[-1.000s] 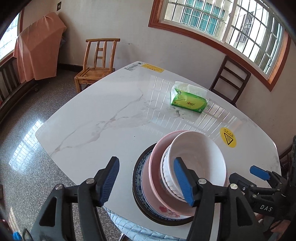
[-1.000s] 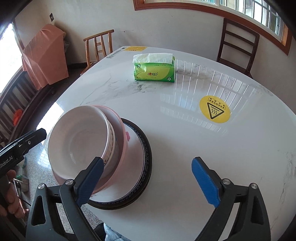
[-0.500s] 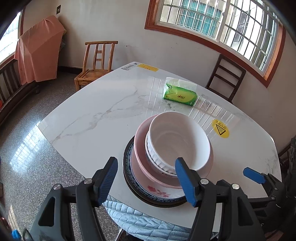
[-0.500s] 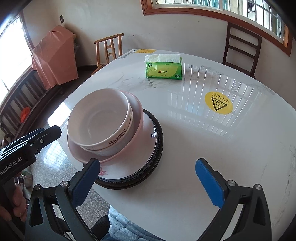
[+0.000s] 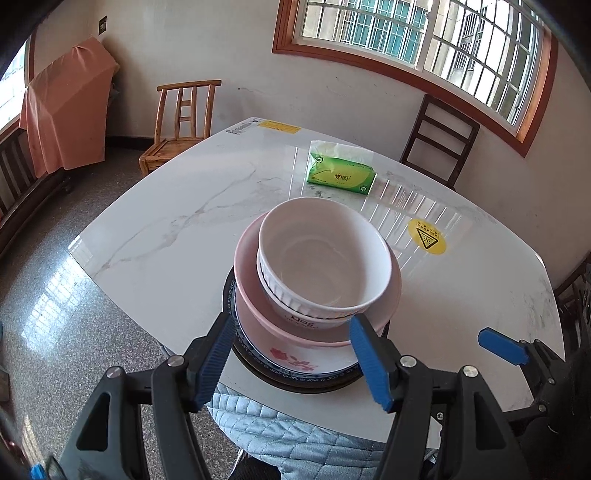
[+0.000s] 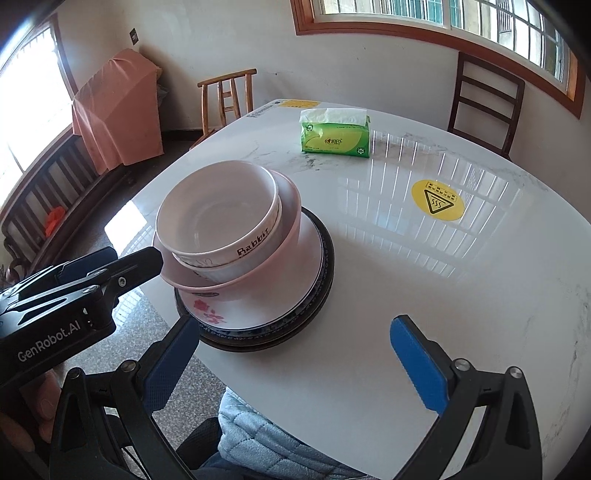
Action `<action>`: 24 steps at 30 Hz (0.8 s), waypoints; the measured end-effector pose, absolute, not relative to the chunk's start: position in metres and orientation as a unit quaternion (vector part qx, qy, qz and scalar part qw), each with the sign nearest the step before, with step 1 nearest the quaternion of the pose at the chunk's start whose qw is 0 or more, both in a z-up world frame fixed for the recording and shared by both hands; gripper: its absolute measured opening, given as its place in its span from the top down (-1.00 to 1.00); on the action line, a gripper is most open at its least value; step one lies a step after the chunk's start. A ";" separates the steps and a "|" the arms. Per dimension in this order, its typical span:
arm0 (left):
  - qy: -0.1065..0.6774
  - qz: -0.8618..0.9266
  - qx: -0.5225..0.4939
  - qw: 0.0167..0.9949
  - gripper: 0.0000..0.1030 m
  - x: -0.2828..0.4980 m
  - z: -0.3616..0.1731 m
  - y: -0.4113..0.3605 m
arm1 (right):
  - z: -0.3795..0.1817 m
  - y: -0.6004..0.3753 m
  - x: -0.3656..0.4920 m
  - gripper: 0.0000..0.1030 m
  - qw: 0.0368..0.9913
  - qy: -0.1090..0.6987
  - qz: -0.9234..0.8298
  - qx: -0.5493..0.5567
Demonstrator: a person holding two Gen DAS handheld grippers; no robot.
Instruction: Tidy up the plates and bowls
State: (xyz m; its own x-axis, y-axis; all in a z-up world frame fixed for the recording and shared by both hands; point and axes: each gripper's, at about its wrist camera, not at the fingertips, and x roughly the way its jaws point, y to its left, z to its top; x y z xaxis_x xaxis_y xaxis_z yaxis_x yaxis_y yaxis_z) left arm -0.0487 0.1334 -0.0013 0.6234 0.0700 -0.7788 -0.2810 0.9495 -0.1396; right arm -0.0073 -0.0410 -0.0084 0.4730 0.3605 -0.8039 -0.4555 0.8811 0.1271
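White marble surface; light wooden chair and dark wooden chair behind it, barred wood-framed window above, orange-draped cabinet far left, speckled glossy floor.

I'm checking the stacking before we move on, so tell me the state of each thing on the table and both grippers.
White bowl: upright, empty, nested in pink bowl.
Pink bowl: upright on flowered plate.
Flowered plate: on dark plate.
Dark plate: flat on table.
Tissue pack: open.
Left gripper: open, empty.
Right gripper: open, empty.
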 end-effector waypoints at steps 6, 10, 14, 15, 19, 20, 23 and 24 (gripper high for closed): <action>0.425 0.097 -0.126 0.891 -0.28 -0.049 -0.003 0.131 | -0.011 -0.042 -0.010 -0.99 0.855 0.457 0.239 -0.052; 0.427 0.096 -0.125 0.890 -0.28 -0.048 -0.003 0.132 | -0.011 -0.042 -0.012 -0.99 0.855 0.457 0.240 -0.052; 0.426 0.097 -0.126 0.890 -0.28 -0.049 -0.002 0.132 | -0.011 -0.042 -0.012 -0.99 0.855 0.457 0.240 -0.053; 0.426 0.098 -0.126 0.891 -0.28 -0.049 -0.002 0.132 | -0.012 -0.042 -0.012 -0.99 0.854 0.458 0.240 -0.053; 0.428 0.098 -0.126 0.890 -0.28 -0.049 -0.002 0.131 | -0.012 -0.042 -0.012 -0.99 0.854 0.459 0.240 -0.053; 0.428 0.097 -0.126 0.890 -0.28 -0.049 -0.002 0.131 | -0.012 -0.042 -0.012 -0.99 0.854 0.458 0.240 -0.053; 0.427 0.098 -0.127 0.890 -0.28 -0.048 -0.002 0.131 | -0.013 -0.042 -0.012 -0.99 0.854 0.458 0.240 -0.054; 0.427 0.097 -0.127 0.890 -0.28 -0.048 -0.002 0.131 | -0.013 -0.042 -0.012 -0.99 0.854 0.458 0.240 -0.055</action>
State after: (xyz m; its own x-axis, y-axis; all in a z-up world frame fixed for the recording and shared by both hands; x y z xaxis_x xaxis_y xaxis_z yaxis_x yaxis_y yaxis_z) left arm -0.0485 0.1310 -0.0017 0.6160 0.0641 -0.7851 -0.2803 0.9493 -0.1425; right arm -0.0124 -0.0417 -0.0128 0.4651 0.3599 -0.8088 -0.4603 0.8788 0.1263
